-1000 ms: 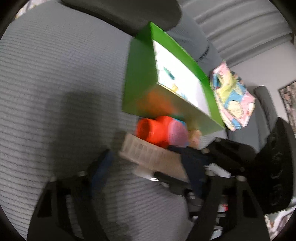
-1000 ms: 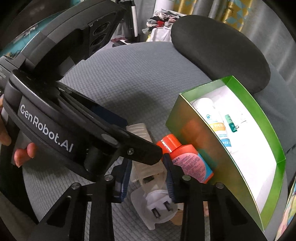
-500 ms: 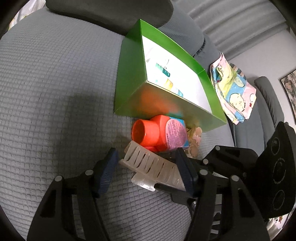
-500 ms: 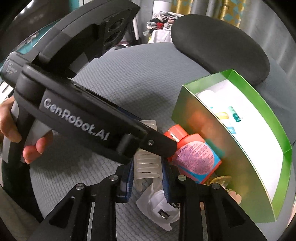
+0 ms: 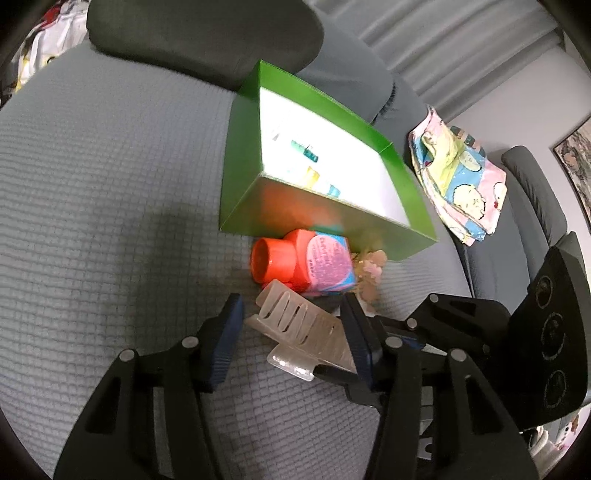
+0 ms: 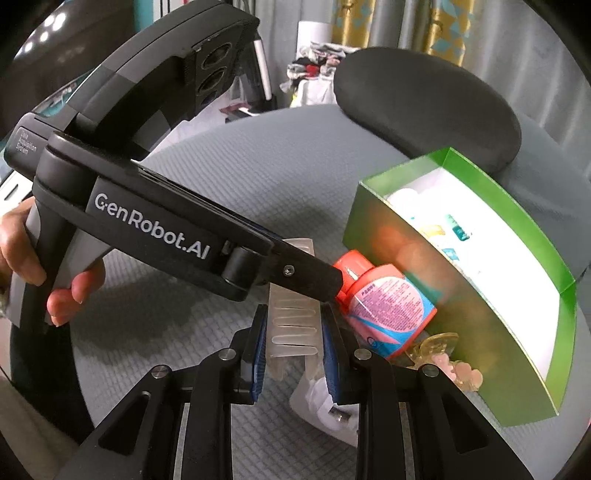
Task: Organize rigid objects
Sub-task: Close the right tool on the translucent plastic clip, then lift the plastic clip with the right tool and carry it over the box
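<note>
A translucent ribbed plastic clip (image 5: 295,325) lies on the grey cushion (image 5: 92,184). It also shows in the right wrist view (image 6: 293,321). My right gripper (image 6: 295,332) is shut on the clip. My left gripper (image 5: 291,317) is open, with one finger on each side of the clip's far end. An orange-capped bottle with a pink label (image 5: 306,262) lies just beyond, against the green box (image 5: 240,166). The box (image 6: 517,376) has a white inside and holds white tubes (image 6: 443,221).
A white plug adapter (image 6: 325,410) lies under my right gripper. Small pink and amber trinkets (image 6: 458,365) lie by the box wall. A dark headrest cushion (image 5: 207,33) is behind the box. A patterned cloth (image 5: 458,177) lies at right.
My right gripper has closed in on the clip and grips it. My left gripper has drawn back and opened wider around the clip's other end. The bottle and box have not moved.
</note>
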